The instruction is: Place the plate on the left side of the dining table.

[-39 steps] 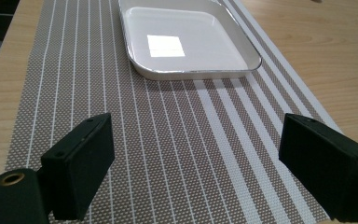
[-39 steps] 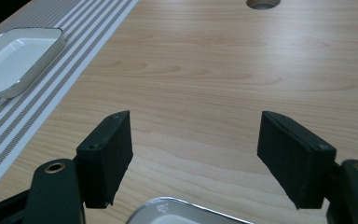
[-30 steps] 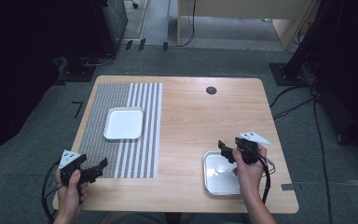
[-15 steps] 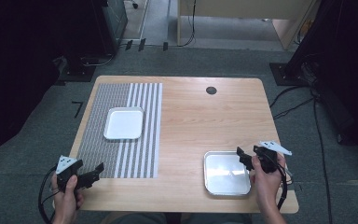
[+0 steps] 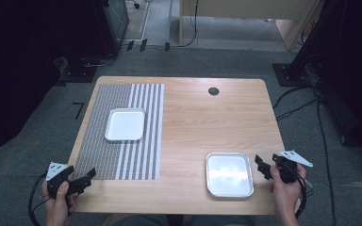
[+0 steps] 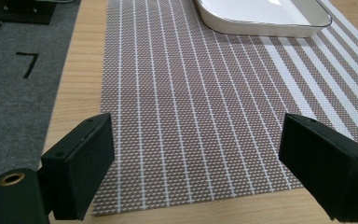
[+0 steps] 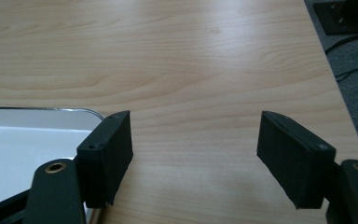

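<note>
While the left gripper [image 5: 86,179] waits wide open and empty, the right gripper [image 5: 262,167], likewise empty, has retreated off the tray [image 5: 229,173], suggesting a finished placement.

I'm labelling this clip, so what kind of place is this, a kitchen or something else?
Probably a lab or workshop set up for recording, not a kitchen: a bare wooden table on grey carpet, loose cables across the floor, and dark equipment racks behind.

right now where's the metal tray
In the high view the metal tray lies on the bare wood at the table's near right, just left of the right tool and off the striped mat.
</note>
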`<state>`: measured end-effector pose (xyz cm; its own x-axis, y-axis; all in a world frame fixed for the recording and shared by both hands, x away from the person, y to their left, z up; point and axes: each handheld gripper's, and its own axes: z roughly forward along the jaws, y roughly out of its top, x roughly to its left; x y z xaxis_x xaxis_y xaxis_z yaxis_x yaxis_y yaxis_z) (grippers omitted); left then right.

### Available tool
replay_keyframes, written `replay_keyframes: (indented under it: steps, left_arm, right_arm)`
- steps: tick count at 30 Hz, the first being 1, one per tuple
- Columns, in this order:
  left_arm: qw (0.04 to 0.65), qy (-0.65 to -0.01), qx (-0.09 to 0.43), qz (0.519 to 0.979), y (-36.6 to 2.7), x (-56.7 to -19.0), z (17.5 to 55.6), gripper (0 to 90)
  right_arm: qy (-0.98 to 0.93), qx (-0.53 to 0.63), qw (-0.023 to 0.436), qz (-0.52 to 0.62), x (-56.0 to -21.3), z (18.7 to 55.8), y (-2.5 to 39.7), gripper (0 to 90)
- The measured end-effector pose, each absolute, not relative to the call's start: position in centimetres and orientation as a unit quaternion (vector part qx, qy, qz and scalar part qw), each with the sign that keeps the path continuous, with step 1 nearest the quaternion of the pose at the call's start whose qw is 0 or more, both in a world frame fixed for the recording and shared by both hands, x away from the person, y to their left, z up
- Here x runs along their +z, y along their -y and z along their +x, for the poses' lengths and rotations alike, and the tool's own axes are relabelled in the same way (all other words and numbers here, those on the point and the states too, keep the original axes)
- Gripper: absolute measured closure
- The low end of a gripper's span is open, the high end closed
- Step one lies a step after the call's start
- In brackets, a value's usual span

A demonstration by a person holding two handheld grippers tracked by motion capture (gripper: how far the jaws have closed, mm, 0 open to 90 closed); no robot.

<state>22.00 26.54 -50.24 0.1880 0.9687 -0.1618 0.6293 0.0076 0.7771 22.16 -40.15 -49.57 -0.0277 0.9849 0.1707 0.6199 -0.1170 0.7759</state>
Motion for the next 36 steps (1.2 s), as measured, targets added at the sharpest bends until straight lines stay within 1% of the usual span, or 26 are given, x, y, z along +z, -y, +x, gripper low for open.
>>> replay_keyframes:
  steps: [12, 18, 25, 29, 36]
  left_arm:
    - [0.364, -0.603, 0.227, 0.672, -28.0, -51.1, 21.5, 10.4]
    - [0.359, -0.607, 0.228, 0.671, -28.7, -51.4, 21.4, 10.4]
    - [0.350, -0.598, 0.225, 0.685, -28.4, -51.7, 21.4, 10.4]
    - [0.345, -0.592, 0.230, 0.690, -28.2, -51.8, 21.3, 10.4]
    - [0.336, -0.584, 0.238, 0.699, -27.9, -51.9, 21.3, 10.2]
  right_arm:
    - [-0.626, 0.341, 0.264, 0.650, -50.8, 20.5, 42.9, 23.7]
    - [-0.628, 0.336, 0.257, 0.654, -51.4, 20.0, 43.7, 22.4]
    - [-0.635, 0.322, 0.253, 0.655, -52.2, 19.6, 43.5, 22.1]
    - [-0.649, 0.297, 0.277, 0.643, -52.5, 19.6, 43.0, 21.4]
    - [-0.647, 0.297, 0.274, 0.646, -52.5, 19.6, 43.1, 19.8]
